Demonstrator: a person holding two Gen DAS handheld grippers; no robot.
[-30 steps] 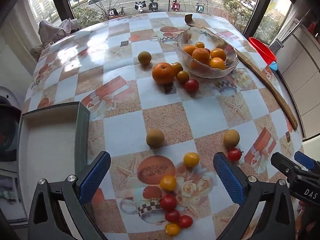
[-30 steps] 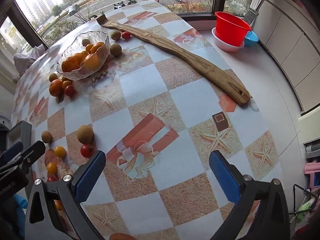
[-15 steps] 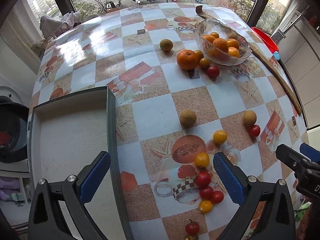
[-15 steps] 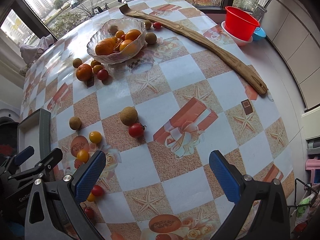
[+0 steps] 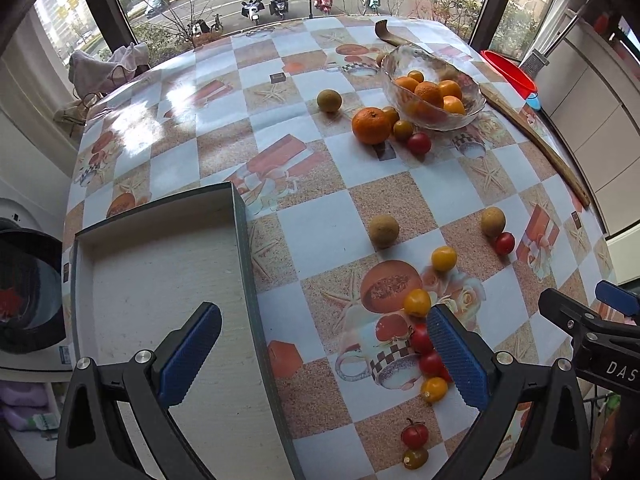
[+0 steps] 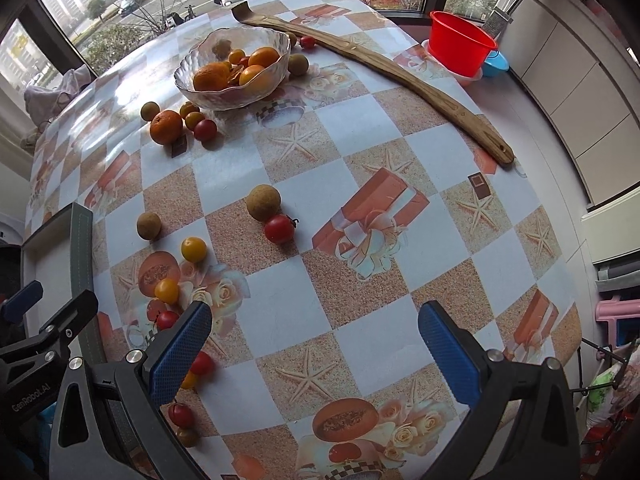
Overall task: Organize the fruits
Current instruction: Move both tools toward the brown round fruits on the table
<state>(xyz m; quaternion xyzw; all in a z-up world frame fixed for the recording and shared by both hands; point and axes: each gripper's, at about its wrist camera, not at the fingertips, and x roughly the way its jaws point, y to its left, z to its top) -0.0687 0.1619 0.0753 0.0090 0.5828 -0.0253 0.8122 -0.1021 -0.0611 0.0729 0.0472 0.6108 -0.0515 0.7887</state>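
My left gripper (image 5: 324, 344): released, holding nothing, over the right wall of the tray (image 5: 244, 240) | my right gripper (image 6: 316, 344): released, right of tray | loose tomatoes (image 5: 430, 362) on worktop (image 5: 320, 220) right of tray | oranges in glass bowl (image 5: 432, 116) far beyond tray

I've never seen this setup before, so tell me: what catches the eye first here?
The glass bowl heaped with oranges at the far side of the table, with one big loose orange just beside it. Nearer, red and yellow cherry tomatoes lie scattered by the open left gripper, and an empty tray sits at the left edge.
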